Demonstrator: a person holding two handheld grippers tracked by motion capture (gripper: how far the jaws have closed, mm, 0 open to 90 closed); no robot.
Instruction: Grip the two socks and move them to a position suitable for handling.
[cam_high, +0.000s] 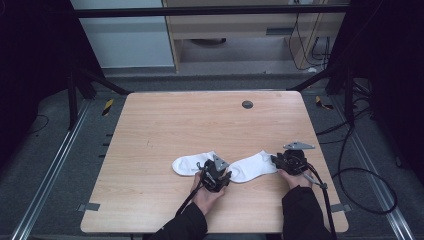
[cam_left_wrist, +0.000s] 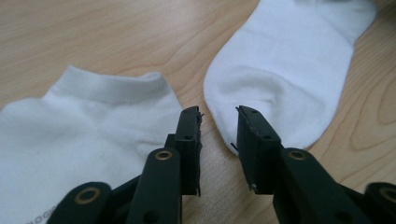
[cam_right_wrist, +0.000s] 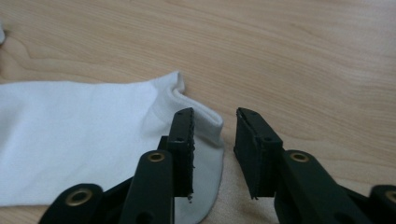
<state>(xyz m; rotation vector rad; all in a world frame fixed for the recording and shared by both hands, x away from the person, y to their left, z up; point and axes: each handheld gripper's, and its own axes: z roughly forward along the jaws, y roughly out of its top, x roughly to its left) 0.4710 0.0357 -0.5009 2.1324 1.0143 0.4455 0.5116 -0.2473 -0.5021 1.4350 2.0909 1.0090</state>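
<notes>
Two white ankle socks lie flat near the front of the wooden table (cam_high: 165, 125). The left sock (cam_high: 190, 163) (cam_left_wrist: 88, 121) points its ribbed cuff at my left gripper (cam_high: 213, 168) (cam_left_wrist: 218, 114). This gripper is open and hovers low over the gap between the socks, with its right jaw over the rounded end of the right sock (cam_high: 254, 166) (cam_left_wrist: 289, 70). My right gripper (cam_high: 278, 160) (cam_right_wrist: 215, 114) is open at the other end of that sock (cam_right_wrist: 79, 135). Its left jaw is above the cuff and its right jaw above bare wood. Neither gripper holds anything.
A dark round grommet (cam_high: 247, 104) sits in the tabletop near the far edge. Black cables (cam_high: 365, 175) loop on the floor to the right of the table. Dark frame posts stand at both far corners. A person's sleeved forearms come in over the front edge.
</notes>
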